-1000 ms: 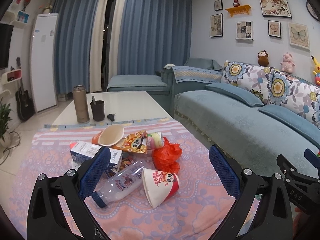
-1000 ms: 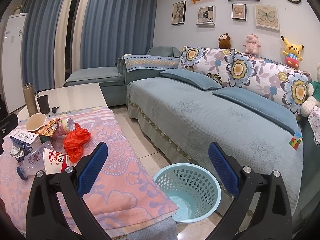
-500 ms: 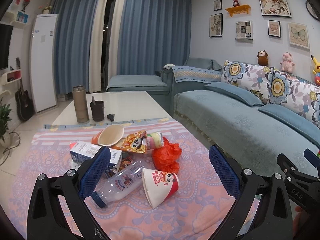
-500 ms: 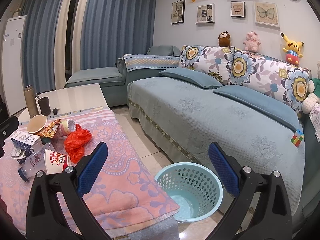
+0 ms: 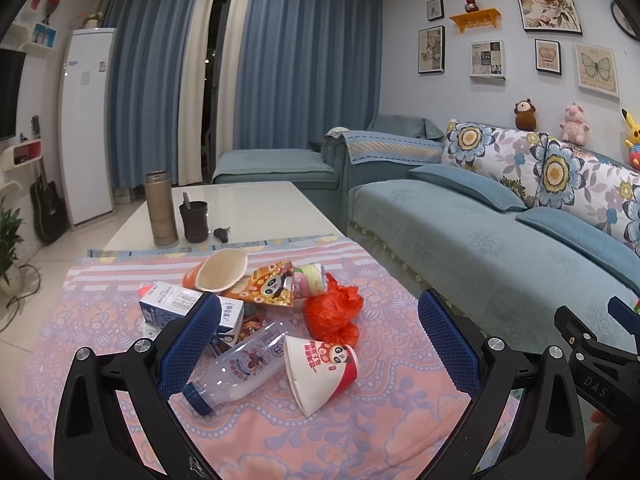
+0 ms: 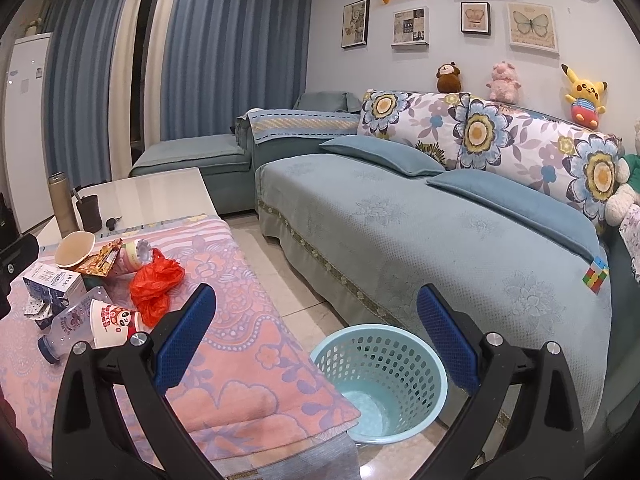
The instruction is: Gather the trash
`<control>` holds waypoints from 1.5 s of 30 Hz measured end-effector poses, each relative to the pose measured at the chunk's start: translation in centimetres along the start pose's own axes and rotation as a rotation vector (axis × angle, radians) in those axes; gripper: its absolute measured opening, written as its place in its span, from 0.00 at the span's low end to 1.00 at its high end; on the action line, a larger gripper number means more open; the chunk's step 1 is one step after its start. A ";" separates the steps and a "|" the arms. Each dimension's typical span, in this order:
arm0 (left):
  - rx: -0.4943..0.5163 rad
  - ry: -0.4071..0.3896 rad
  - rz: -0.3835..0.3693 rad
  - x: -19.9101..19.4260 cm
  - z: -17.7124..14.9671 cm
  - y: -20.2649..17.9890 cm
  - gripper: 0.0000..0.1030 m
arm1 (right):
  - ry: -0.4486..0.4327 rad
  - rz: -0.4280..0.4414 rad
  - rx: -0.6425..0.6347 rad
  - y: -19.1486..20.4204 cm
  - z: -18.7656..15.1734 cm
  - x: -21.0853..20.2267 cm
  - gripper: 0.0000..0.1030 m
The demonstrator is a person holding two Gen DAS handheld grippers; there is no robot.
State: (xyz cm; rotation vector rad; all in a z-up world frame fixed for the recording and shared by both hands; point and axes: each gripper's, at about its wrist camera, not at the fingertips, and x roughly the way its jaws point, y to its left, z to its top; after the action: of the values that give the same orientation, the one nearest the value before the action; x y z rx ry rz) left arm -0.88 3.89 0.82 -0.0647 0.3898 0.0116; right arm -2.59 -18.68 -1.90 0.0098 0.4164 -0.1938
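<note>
Blue pads: left gripper [image 5: 320, 340] and right gripper [image 6: 316, 336] both gape, empty.
Trash: paper cup [image 5: 320, 364], bottle [image 5: 240, 368] at twelve o'clock.
Basket [image 6: 380, 376]: empty, six o'clock.
Change: almost none; collecting unstarted.

Left tool [image 5: 318, 338] is held out level with its jaws spread wide and nothing between the blue pads [image 5: 188, 350]. Right tool [image 6: 316, 338] shows the same pose, jaws wide apart, both black fingers [image 6: 516, 392] reaching forward, pads bare. In the left wrist view the right tool's black body juts in at the far right edge, with a bit of the person's hand [image 5: 604, 446] gripping beneath it.
</note>
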 end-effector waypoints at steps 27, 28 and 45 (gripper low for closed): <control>0.001 0.001 0.001 0.0 0.0 -0.1 0.93 | -0.015 -0.006 -0.002 -0.2 0.3 -0.5 0.93; 0.002 0.001 0.001 0.0 0.0 -0.1 0.93 | -0.014 -0.007 -0.003 -0.2 0.3 -0.5 0.93; -0.127 0.059 -0.045 0.0 1.8 6.1 0.93 | 0.013 0.090 0.064 0.5 0.6 -0.3 0.93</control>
State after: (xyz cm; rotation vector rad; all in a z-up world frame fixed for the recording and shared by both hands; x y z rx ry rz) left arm -0.31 10.08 2.06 -0.1991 0.4463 -0.0105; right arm -2.54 -18.17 -1.27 0.0928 0.4222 -0.1187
